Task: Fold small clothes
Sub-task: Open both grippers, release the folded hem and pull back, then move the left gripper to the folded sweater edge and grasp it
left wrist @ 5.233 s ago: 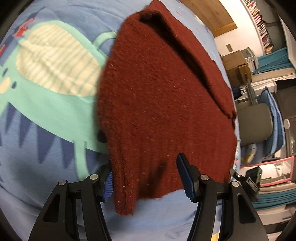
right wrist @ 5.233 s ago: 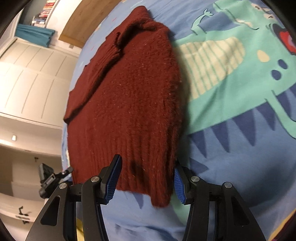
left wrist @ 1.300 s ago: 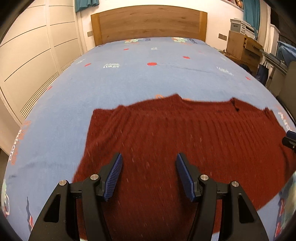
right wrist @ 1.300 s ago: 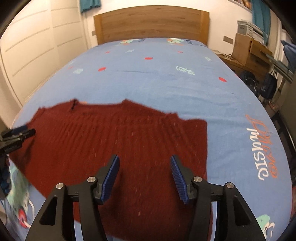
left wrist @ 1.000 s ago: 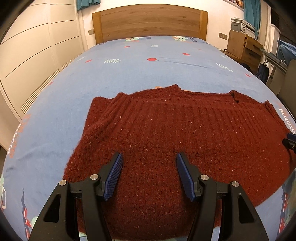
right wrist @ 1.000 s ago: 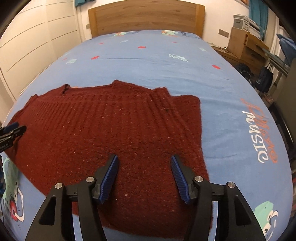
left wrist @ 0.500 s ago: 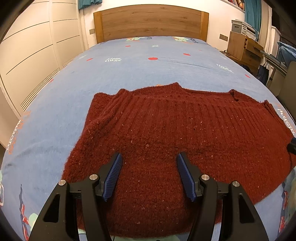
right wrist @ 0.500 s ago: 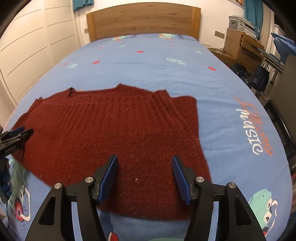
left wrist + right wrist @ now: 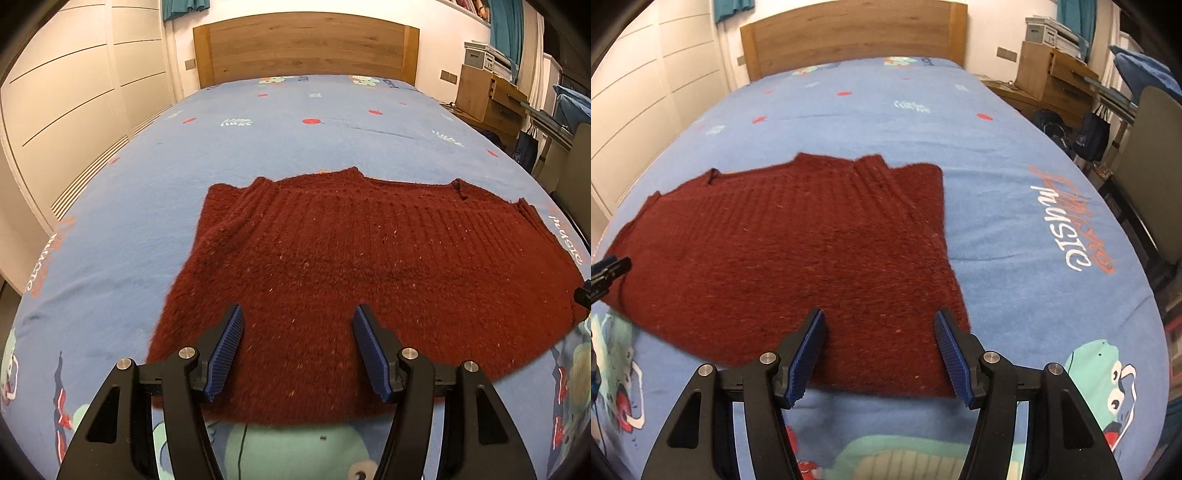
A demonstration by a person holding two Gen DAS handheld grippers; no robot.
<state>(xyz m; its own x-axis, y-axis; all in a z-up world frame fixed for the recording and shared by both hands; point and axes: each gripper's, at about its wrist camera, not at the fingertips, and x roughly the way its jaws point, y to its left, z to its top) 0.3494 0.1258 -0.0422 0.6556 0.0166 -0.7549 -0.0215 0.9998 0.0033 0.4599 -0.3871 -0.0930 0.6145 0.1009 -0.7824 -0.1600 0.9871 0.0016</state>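
A dark red knitted sweater (image 9: 369, 254) lies folded flat on the blue bedspread (image 9: 295, 140), its ribbed edge turned toward the headboard. My left gripper (image 9: 297, 328) hovers open over its near left part, nothing between the blue pads. In the right wrist view the same sweater (image 9: 783, 240) spreads to the left, and my right gripper (image 9: 879, 332) stands open above its near right corner, holding nothing. The tip of the left gripper shows at the left edge of that view (image 9: 609, 269).
The bedspread carries cartoon prints and a "music" word (image 9: 1067, 229). A wooden headboard (image 9: 306, 51) closes the far end. White wardrobe doors (image 9: 74, 103) run along the left. A wooden desk (image 9: 1052, 74), bags and a chair (image 9: 1156, 147) crowd the right side.
Both grippers have drawn back toward the near edge of the sweater, so more of the printed bedspread shows below the fingers. The sweater lies where it was.
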